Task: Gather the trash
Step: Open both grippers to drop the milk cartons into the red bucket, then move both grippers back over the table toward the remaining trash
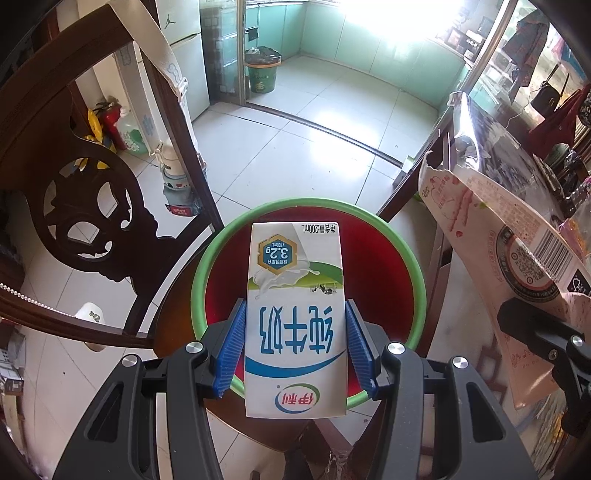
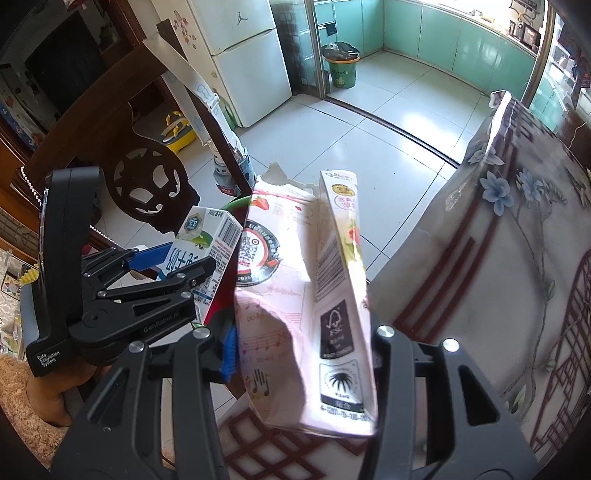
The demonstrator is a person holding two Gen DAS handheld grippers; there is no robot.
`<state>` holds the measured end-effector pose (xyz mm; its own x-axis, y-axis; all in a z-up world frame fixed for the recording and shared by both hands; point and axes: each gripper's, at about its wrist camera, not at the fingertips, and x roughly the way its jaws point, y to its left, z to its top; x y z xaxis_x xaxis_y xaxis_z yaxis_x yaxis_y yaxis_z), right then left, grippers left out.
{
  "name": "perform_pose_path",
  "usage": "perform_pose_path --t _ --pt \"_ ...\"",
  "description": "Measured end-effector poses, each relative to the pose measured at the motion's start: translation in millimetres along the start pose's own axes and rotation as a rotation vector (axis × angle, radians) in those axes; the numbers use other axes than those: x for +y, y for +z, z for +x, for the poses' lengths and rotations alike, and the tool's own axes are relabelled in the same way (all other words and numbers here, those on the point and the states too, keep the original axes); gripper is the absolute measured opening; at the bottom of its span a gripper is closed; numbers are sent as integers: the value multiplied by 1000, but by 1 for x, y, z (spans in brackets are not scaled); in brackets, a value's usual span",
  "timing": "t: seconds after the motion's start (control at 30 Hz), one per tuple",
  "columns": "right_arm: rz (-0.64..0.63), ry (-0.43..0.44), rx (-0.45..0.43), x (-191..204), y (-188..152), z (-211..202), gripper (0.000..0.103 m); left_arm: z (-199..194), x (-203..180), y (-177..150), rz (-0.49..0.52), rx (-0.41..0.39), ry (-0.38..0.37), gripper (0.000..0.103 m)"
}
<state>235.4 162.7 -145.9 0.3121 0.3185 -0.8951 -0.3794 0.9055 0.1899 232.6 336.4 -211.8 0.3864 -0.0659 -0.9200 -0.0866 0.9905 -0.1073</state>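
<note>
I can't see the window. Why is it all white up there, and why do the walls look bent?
Left wrist view: sunlight glares white over the green cabinets; the milk carton stays sharp. Right wrist view: milder glare, and the fridge leans because the fisheye lens bends edges.

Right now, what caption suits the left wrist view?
Left gripper holds a milk carton above a red bin.

Left claw (image 1: 295,347) and right claw (image 2: 303,350) both clamped, tilted downward.
</note>
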Motion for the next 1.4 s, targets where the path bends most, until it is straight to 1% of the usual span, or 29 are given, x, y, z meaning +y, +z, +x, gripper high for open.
perform_pose_path --t 0.1,0.13,0.17,0.2,0.23,0.33,0.47,0.63,0.73,0.87,0.93,1.1,1.17,1.2,1.27,1.4 --pt "-9 14 -2 2 2 1 45 1 0 0 -1 3 5 50" --pt "-12 23 -2 3 3 2 51 1 0 0 -5 5 12 50" --pt "-12 21 -5 3 3 2 68 2 1 0 -11 9 17 52" --pt "-8 14 -13 3 3 1 73 3 2 0 -17 14 21 56" --pt "-1 11 -32 2 3 -3 75 2 4 0 -26 13 19 57" --pt "10 20 -32 -2 0 -8 75 -3 6 -2 -37 0 18 57" --pt "44 19 -53 -11 -7 -19 75 -13 3 -3 -40 -22 -2 59" --pt "100 -10 -87 -35 -25 -43 75 -33 -17 -4 -4 -64 -46 62" --pt "145 -44 -107 -55 -40 -59 76 -43 -38 -5 36 -84 -87 64" --pt "221 -107 -127 -89 -68 -83 76 -55 -80 -8 112 -100 -152 65" --pt "271 -146 -132 -110 -89 -97 76 -60 -98 -10 143 -104 -176 67" --pt "409 -237 -139 -165 -146 -132 76 -67 -159 -25 242 -94 -247 68" --pt "475 -276 -143 -197 -176 -151 77 -70 -185 -35 283 -89 -267 68" --pt "491 -287 -145 -205 -183 -156 77 -72 -199 -41 303 -90 -274 68" --pt "532 -315 -151 -233 -206 -172 77 -77 -220 -51 325 -94 -282 68" --pt "585 -350 -162 -287 -243 -197 77 -84 -260 -71 326 -85 -281 68"
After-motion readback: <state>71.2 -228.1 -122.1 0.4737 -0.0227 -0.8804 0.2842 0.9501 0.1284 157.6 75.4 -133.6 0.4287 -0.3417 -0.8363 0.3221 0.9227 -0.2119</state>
